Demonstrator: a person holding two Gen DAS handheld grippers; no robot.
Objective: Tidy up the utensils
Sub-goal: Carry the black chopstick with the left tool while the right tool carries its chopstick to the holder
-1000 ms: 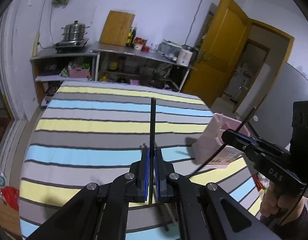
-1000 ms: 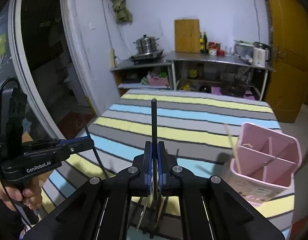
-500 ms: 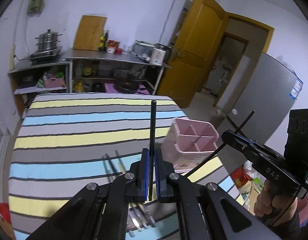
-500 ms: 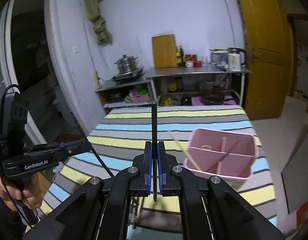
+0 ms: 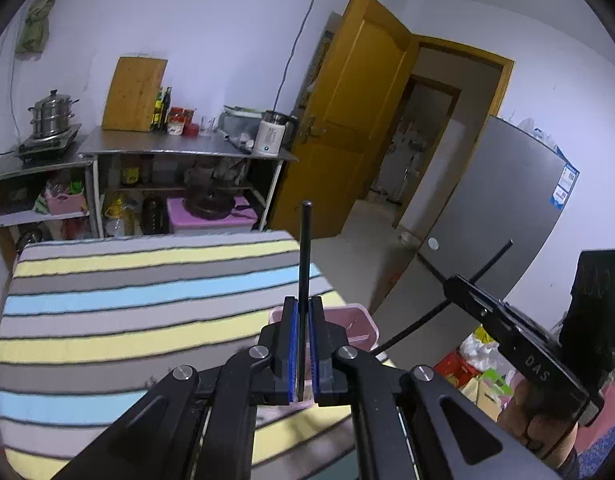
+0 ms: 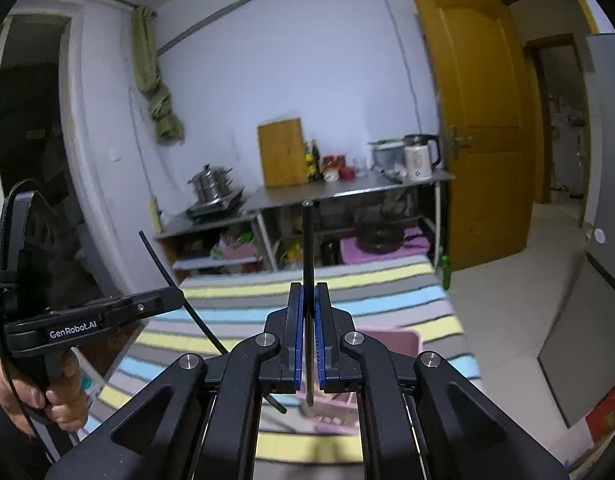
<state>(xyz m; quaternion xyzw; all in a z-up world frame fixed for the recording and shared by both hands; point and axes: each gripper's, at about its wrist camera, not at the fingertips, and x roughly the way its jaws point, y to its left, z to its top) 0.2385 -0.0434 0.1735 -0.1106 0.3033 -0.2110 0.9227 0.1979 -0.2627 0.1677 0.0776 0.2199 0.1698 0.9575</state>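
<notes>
Both grippers carry one black chopstick

The left gripper [image 5: 303, 344] and right gripper [image 6: 306, 336] each clamp an upright chopstick [image 5: 305, 256]; the pink holder [image 5: 359, 326] lies just below and ahead, slightly nearer the right.

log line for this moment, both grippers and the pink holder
left gripper: shut on black chopstick | right gripper: shut on black chopstick | pink holder: on striped cloth, below grippers

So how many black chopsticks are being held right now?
2. One chopstick is clamped in the left tongs, pointing up; the other chopstick is clamped in the right tongs. More may lie on the table, hidden behind the tongs.
</notes>
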